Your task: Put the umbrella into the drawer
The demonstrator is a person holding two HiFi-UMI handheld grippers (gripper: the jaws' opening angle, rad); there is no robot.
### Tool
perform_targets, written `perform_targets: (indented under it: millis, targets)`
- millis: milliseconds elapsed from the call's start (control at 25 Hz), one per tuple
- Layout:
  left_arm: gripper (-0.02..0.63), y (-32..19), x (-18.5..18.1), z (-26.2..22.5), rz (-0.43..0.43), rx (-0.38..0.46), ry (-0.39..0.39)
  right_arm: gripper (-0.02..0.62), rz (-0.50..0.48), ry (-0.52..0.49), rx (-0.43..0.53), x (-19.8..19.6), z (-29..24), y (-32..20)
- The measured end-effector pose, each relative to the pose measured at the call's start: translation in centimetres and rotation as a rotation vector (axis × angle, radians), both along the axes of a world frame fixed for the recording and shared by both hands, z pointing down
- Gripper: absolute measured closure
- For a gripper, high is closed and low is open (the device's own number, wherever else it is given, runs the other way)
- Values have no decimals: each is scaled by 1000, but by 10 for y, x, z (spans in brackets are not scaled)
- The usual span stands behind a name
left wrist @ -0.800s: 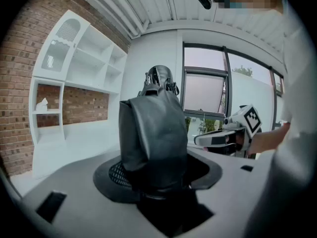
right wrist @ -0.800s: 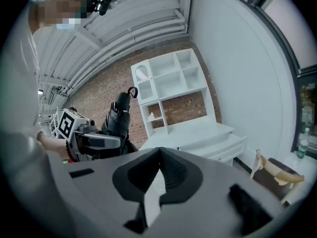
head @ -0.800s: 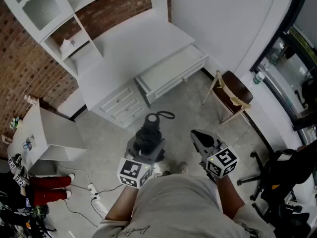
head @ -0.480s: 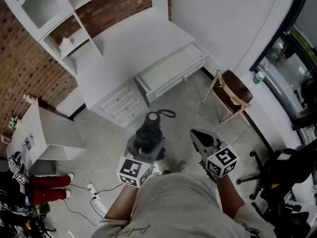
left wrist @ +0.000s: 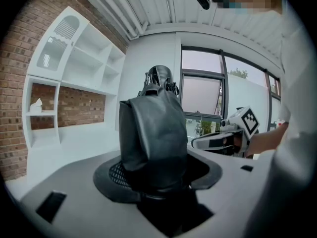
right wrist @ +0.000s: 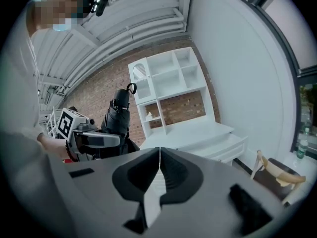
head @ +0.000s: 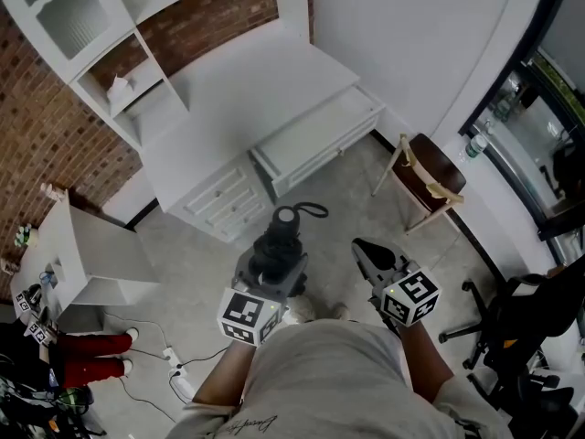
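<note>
- The left gripper (left wrist: 154, 182) is seen closed on the folded black umbrella (left wrist: 151, 133); its jaws are kept wide apart by the bundled fabric clamped between them.
- The umbrella is gripped at its near end and projects forward out of the jaws, with its strap loop (head: 309, 212) at the far tip.
- The right gripper (right wrist: 158, 168) is held just beside the left one, to its right; its jaws are brought together and nothing is held between them.
- Both grippers are carried above the grey floor (head: 366, 218), in front of the white desk (head: 238, 99).
- The drawer (head: 315, 133) is seen pulled out from under the desk top, beyond the umbrella's loop end and well apart from it.
- A wooden chair (head: 431, 174) is placed to the right of the drawer.
- White shelves (head: 101, 53) are set against the brick wall (head: 41, 126) at the back.
</note>
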State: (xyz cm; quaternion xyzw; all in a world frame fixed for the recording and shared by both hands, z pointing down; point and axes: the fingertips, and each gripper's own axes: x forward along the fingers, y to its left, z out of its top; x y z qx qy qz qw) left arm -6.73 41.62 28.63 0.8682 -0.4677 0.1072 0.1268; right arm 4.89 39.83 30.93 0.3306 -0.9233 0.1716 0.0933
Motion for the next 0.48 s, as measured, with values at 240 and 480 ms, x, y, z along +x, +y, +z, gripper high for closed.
perform_targets:
  millis: [240,480]
  targets:
    - [333,-13,-17,2,17,1,-4,568,18,3,-5,-16,3,-16]
    - [333,-27,-34,0,34,2,3,568,35,2,-7,-33,5,-31]
